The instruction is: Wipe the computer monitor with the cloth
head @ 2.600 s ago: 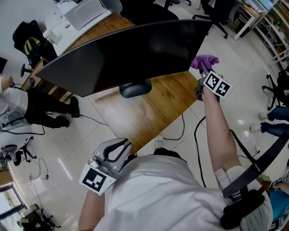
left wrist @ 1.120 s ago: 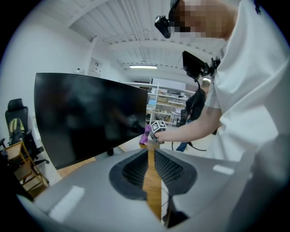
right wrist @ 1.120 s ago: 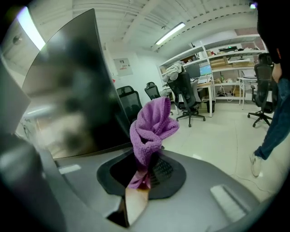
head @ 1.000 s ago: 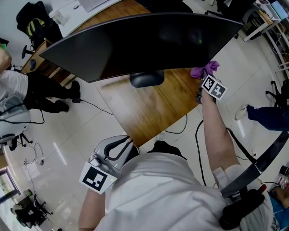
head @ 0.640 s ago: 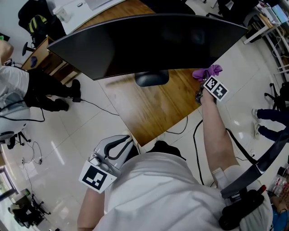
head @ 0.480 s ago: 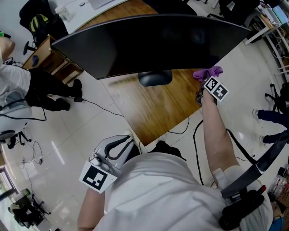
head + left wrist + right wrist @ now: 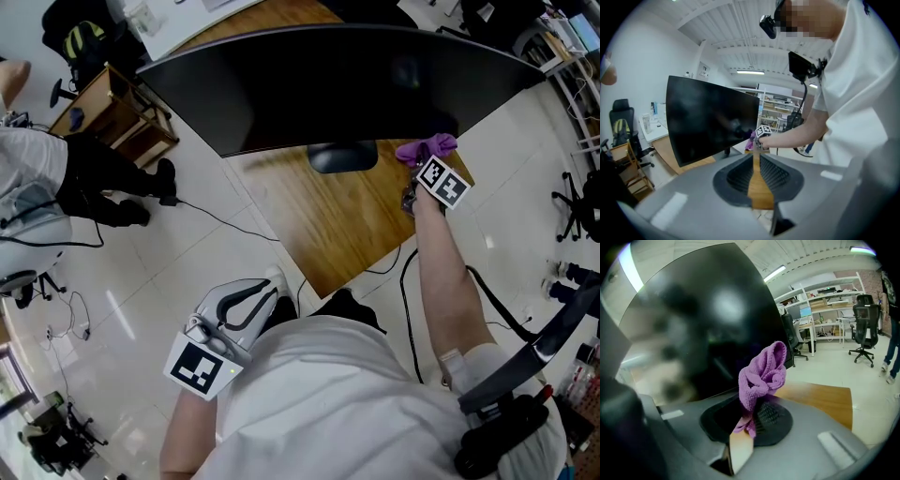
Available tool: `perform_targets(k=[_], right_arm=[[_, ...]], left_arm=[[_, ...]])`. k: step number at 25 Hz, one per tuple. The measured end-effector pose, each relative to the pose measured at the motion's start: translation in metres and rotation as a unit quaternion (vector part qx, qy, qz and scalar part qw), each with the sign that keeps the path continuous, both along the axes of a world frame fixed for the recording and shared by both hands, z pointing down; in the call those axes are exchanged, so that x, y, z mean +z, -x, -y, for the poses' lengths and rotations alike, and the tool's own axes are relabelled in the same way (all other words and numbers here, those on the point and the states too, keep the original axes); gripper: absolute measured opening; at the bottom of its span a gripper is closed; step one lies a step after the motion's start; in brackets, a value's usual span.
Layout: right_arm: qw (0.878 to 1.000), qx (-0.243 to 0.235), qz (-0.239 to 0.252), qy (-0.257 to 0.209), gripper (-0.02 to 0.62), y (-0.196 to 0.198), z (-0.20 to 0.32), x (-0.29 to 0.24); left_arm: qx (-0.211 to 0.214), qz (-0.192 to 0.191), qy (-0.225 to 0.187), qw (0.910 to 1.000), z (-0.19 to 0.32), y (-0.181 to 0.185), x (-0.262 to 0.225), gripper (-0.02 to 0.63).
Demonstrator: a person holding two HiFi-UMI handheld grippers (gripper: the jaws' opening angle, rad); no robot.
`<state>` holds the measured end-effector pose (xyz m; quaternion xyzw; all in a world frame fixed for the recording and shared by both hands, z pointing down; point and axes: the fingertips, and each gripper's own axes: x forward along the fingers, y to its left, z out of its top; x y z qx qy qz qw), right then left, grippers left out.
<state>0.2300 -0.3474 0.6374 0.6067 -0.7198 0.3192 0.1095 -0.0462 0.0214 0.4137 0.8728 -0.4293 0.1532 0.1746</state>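
Right gripper (image 7: 749,414), jaws clamped on the purple cloth (image 7: 761,373), holds it at the lower right edge of the monitor (image 7: 337,84), above the desk (image 7: 347,225). Left gripper (image 7: 756,161), jaws together and empty, hangs well apart.

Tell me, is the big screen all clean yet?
Done: the purple cloth is picked up, pinched in the shut right gripper. In hand: the cloth is up by the lower right edge of the monitor. Left: the rest of that wide dark surface; the pictures can't show how much is wiped. The left gripper is shut, empty, down low.
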Motion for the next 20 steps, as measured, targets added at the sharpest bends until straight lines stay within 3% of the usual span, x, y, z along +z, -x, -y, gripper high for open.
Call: perform_targets(k=[20], right_arm=[[0.999, -0.039, -0.024, 0.006, 0.048, 0.087, -0.029, 0.009]], left_arm=[[0.004, -0.012, -0.003, 0.9999, -0.011, 0.063, 0.004, 0.064]])
